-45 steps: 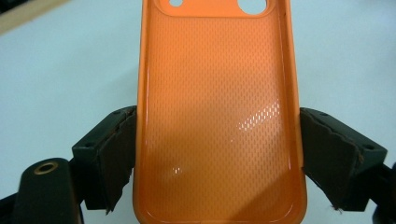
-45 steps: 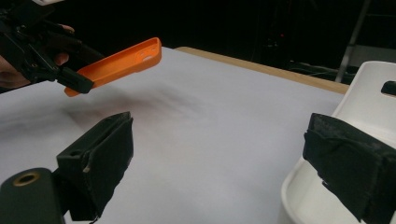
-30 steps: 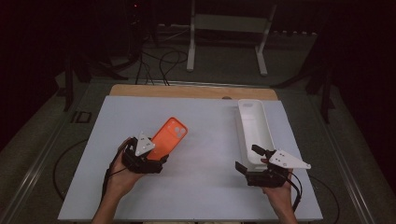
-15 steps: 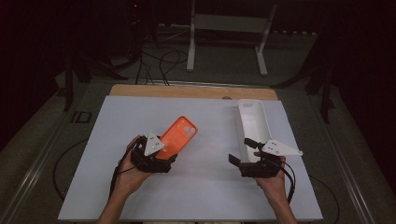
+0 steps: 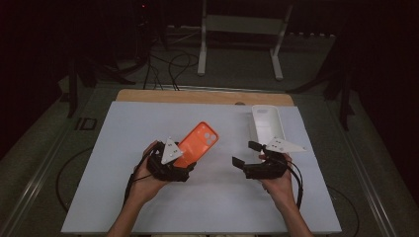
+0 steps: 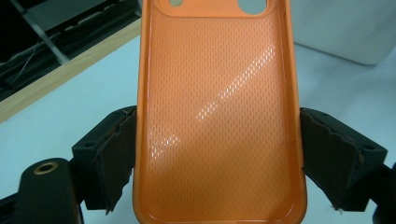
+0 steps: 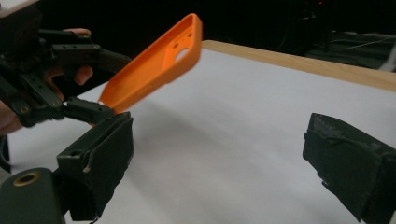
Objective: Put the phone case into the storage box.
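White table (image 5: 207, 207) bearing a white tray (image 5: 267, 123) at far right. Orange phone case (image 5: 197, 144), raised off the table and tilted, clamped by its long edges in the left gripper (image 5: 184, 167). Right gripper (image 5: 245, 154), jaws wide apart, holding nothing.

Left gripper (image 5: 185, 160) at lower left of centre in the high view, fingers (image 6: 116, 154) clamped on both long edges of something orange, tilted upward. Right gripper (image 5: 245, 154) at lower right, fingers (image 7: 105, 158) spread wide, nothing between, pointing leftward.
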Demonstrator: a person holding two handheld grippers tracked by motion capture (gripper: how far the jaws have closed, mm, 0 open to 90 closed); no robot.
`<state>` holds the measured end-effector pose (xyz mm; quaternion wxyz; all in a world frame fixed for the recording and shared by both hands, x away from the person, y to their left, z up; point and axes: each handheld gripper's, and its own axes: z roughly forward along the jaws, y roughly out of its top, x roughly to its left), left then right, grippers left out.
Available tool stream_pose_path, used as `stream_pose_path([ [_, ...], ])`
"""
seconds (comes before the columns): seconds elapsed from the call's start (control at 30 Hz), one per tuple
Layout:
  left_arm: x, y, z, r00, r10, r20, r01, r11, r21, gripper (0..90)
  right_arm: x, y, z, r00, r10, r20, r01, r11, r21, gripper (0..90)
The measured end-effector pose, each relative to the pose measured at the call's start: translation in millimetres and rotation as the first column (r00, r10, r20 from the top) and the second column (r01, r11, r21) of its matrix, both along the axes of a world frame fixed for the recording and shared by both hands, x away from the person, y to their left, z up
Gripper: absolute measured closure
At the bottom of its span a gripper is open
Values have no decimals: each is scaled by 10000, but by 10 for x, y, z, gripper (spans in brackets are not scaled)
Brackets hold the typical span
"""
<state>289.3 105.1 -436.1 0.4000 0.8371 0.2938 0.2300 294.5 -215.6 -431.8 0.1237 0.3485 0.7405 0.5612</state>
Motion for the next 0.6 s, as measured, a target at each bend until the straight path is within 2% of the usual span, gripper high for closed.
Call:
stream_pose_path([
  [0.27,-14,-95,18,9994,-309,136,308,9995,41,166,55,138,1,9996,234,-139,-234,9997,30,86],
  [0.6,-59,-219,26,9973,-686,272,688,9976,-57,166,140,303,15,9971,621,-440,-608,9977,307,86],
])
